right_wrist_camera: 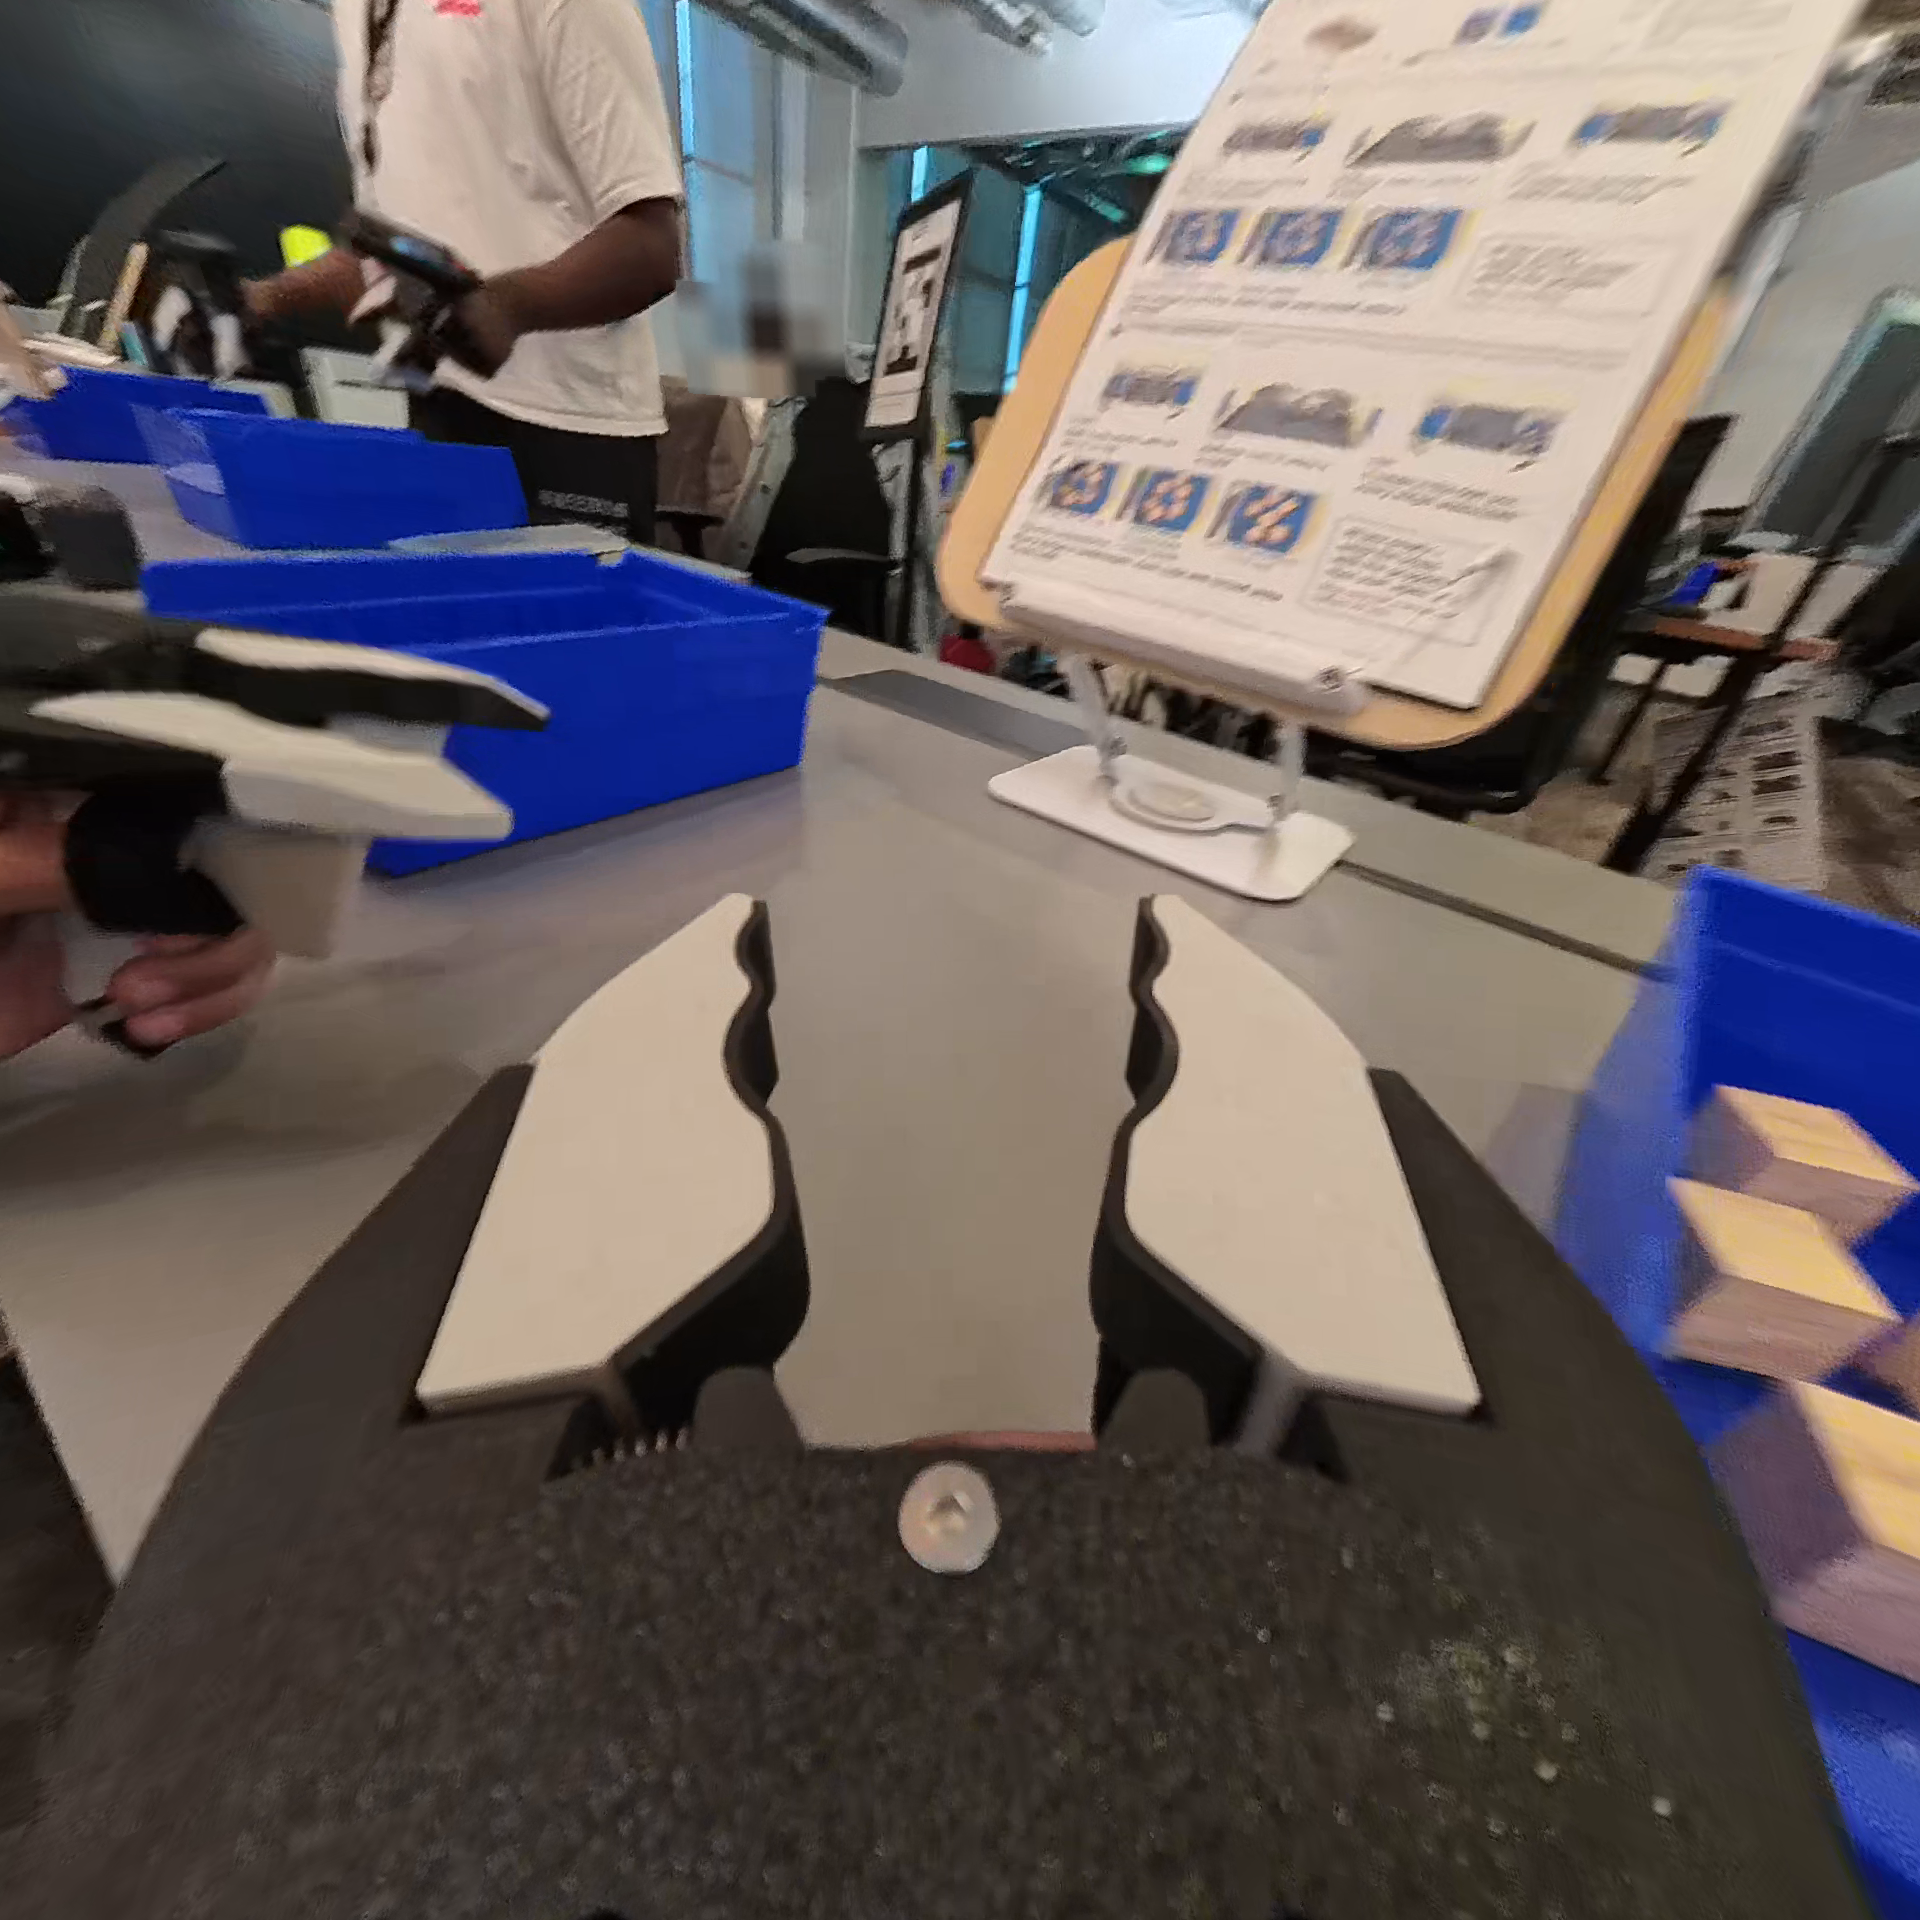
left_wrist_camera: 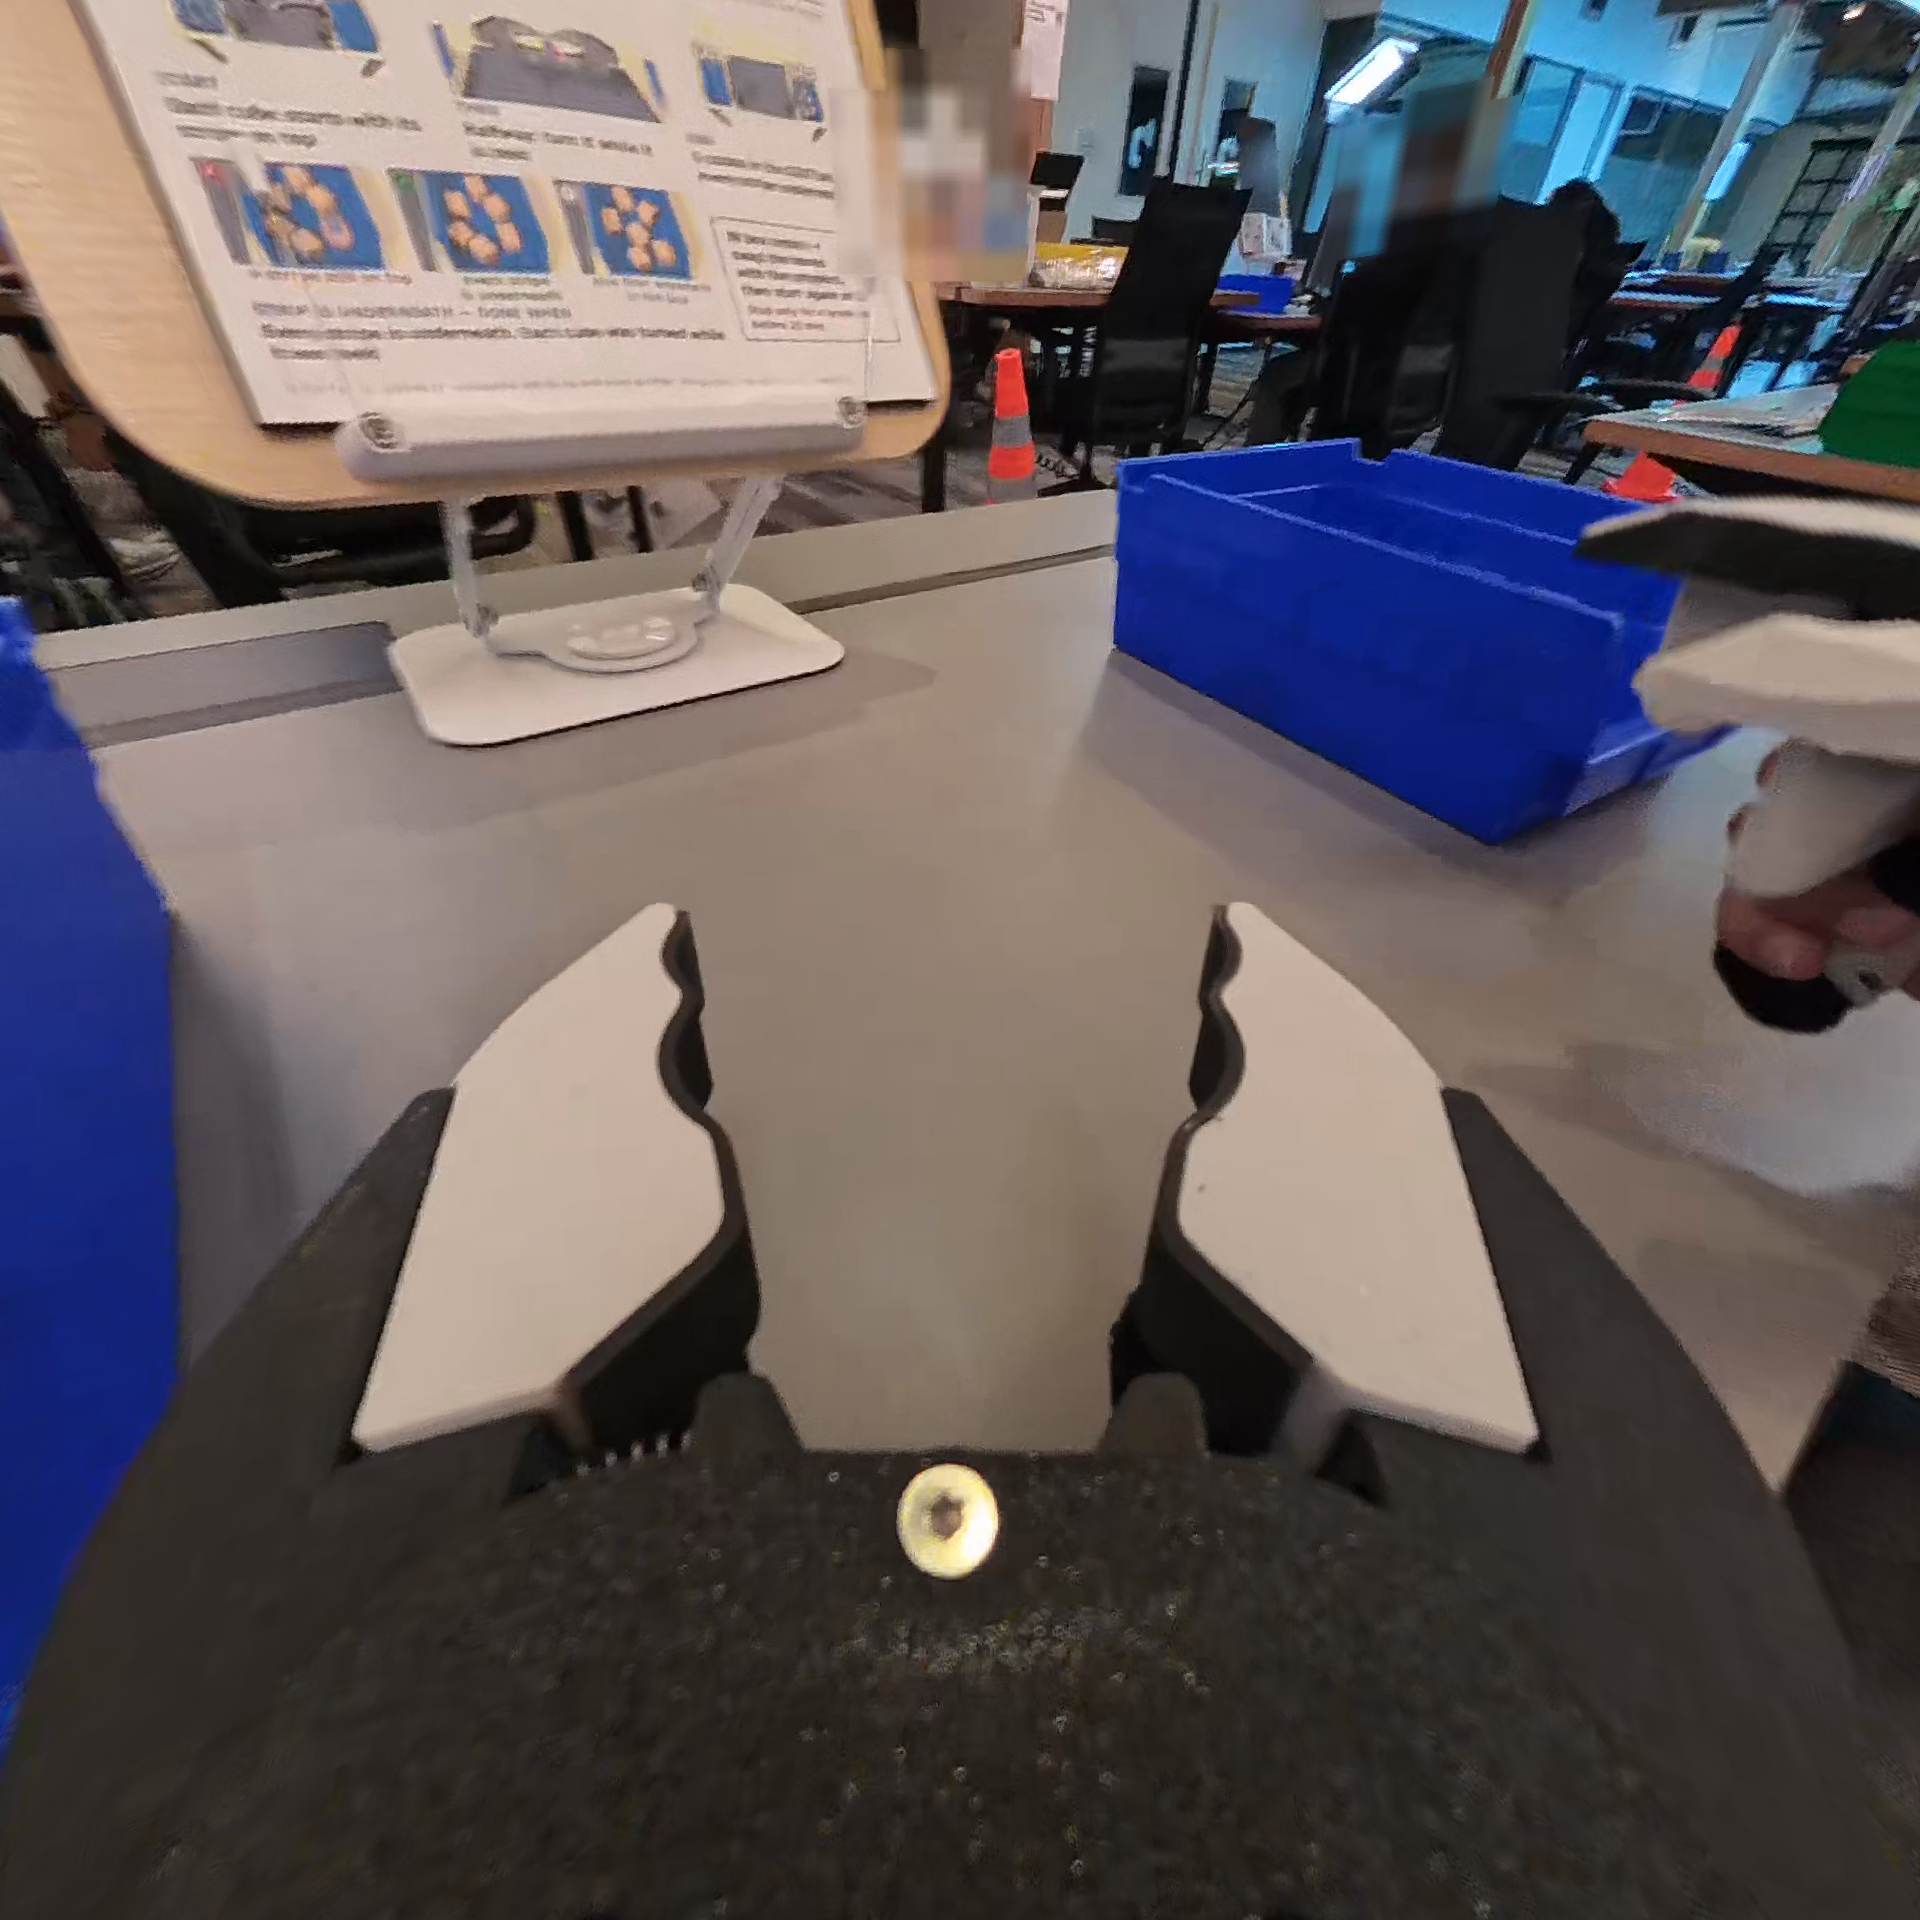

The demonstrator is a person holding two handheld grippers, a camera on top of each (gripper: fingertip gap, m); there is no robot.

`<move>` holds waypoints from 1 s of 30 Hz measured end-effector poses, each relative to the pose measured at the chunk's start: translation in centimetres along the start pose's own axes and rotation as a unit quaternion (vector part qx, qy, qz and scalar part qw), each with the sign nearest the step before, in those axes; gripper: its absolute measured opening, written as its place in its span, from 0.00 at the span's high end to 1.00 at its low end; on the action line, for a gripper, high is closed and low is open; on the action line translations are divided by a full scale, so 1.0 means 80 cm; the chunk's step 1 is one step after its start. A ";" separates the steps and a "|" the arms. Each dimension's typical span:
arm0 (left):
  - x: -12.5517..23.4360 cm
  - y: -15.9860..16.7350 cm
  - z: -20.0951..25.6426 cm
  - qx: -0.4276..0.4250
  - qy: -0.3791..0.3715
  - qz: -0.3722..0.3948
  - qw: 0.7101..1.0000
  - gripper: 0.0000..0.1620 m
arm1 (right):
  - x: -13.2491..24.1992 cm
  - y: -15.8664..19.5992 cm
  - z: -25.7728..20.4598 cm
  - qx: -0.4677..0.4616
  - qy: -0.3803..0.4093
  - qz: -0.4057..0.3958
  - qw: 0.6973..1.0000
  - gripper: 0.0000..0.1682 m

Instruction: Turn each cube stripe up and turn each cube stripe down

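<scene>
Both tongs are spread apart and hold nothing: the left tongs (left_wrist_camera: 951, 914) hover over bare grey tabletop (left_wrist_camera: 935, 790), and the right tongs (right_wrist_camera: 948, 914) do the same, pointed toward the instruction sheet on its stand (right_wrist_camera: 1351, 395). The cubes (right_wrist_camera: 1782, 1236) are the only task pieces in sight — pale wooden blocks heaped in a blue bin (right_wrist_camera: 1787, 997) at the right edge of the right wrist view, just beside the right tongs. They are blurred, and no stripe can be made out on any face.

That is the first risk: with the stripes unread, a cube could be turned the wrong way or counted as done when it is not. The blocks also lie against one another at angles, so tongs closing on one would likely nudge its neighbours, or pinch a corner and let the block twist out. The bin wall stands between the right tongs and the heap — a low approach could knock it and shift the whole bin. A second blue bin (left_wrist_camera: 1382, 613), apparently empty from this angle, sits near the left tongs; with both tools close together over the tabletop, a reach across could make them collide.
</scene>
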State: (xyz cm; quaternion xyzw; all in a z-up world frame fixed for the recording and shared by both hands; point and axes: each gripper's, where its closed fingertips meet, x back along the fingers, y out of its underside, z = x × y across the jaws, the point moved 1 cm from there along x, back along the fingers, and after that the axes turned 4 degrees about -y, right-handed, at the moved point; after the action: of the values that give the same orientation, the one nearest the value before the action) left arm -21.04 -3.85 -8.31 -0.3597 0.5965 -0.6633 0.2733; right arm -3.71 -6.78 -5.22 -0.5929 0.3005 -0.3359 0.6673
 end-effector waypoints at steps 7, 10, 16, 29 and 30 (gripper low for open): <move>-0.034 -0.026 0.200 -0.005 0.237 0.022 0.971 0.50 | 0.105 -0.047 0.124 0.077 0.177 0.032 0.981 0.62; -0.091 -0.029 0.261 -0.006 0.230 0.008 0.973 0.49 | 0.161 -0.030 0.183 0.087 0.268 0.015 0.959 0.63; -0.234 -0.002 0.300 0.048 0.110 -0.098 0.988 0.53 | 0.228 0.051 0.275 -0.041 0.371 -0.060 0.926 0.62; -0.274 0.024 0.270 0.032 -0.006 -0.185 0.982 0.89 | 0.206 0.120 0.304 -0.136 0.365 -0.161 0.907 0.79; -0.271 0.024 0.267 0.025 -0.010 -0.188 0.982 0.89 | 0.204 0.117 0.304 -0.118 0.377 -0.162 0.904 0.80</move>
State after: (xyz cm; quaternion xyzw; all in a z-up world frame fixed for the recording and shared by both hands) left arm 8.83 0.35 -12.86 -0.4649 0.4991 -0.7139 0.1585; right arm 26.31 -4.93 -11.74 -0.5369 0.4672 -0.5999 0.3655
